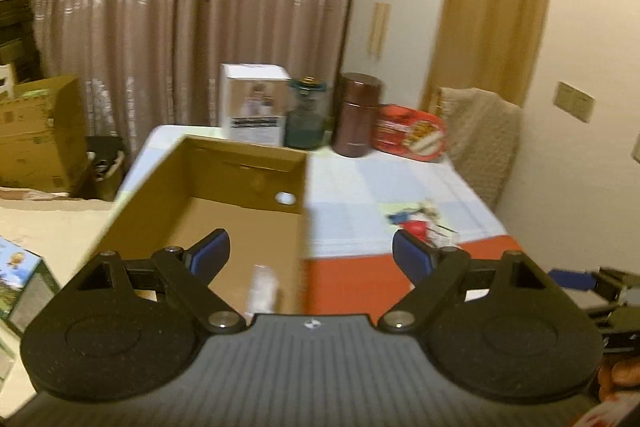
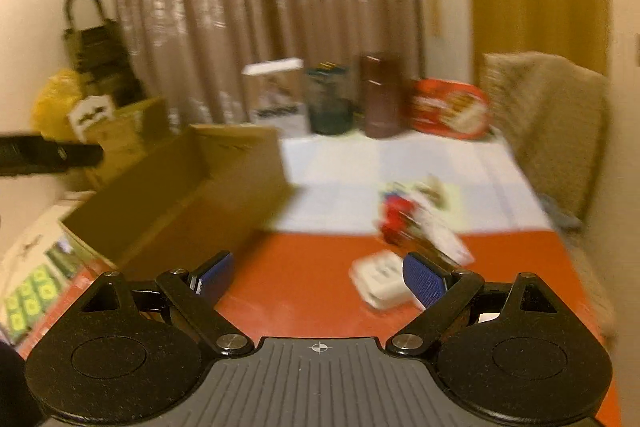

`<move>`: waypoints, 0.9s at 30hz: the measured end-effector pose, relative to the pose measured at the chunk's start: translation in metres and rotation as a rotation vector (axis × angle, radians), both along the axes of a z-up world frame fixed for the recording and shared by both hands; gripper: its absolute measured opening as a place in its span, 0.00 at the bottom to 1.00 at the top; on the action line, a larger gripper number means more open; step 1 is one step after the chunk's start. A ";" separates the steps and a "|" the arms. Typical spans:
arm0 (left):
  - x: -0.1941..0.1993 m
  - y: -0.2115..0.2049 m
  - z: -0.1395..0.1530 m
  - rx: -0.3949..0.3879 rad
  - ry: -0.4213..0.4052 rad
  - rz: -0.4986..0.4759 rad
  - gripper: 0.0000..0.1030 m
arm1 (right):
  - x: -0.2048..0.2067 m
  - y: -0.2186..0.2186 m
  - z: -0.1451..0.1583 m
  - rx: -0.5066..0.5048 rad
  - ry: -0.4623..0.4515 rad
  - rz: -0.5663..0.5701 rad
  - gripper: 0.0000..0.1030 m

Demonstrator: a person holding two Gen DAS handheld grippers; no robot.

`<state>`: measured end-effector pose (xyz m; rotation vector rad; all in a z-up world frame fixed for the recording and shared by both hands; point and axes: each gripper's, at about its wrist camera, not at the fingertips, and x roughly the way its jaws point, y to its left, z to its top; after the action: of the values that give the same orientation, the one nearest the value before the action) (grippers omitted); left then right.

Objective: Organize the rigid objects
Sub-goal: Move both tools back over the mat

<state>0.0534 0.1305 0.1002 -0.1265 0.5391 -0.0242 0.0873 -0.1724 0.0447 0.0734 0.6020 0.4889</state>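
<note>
Curtains back the worktop. Cardboard box sits open. Left tool spread above it; right tool spread, beside it, near white packet.

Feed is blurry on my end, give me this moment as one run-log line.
left gripper: open, empty, over cardboard box | right gripper: open, empty, near white item | row of containers: at table's far edge

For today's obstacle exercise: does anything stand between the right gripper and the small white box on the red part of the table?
Nothing visible does. The right gripper is open, and the small white box lies on the table just ahead, close to its right finger. The cardboard box stands off to the left.
</note>
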 end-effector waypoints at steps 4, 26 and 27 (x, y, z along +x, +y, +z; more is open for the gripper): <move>-0.002 -0.037 -0.009 -0.023 0.019 -0.067 0.83 | -0.017 -0.042 -0.011 -0.015 0.030 -0.078 0.86; 0.029 -0.113 -0.059 0.041 0.130 -0.202 0.83 | 0.033 -0.092 -0.024 -0.107 0.106 0.054 0.86; 0.033 -0.115 -0.062 0.044 0.135 -0.205 0.83 | 0.041 -0.090 -0.025 -0.134 0.103 0.085 0.86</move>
<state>0.0867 0.0156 0.0382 -0.0293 0.6853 -0.2049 0.1286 -0.2626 0.0193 -0.0545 0.7394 0.5281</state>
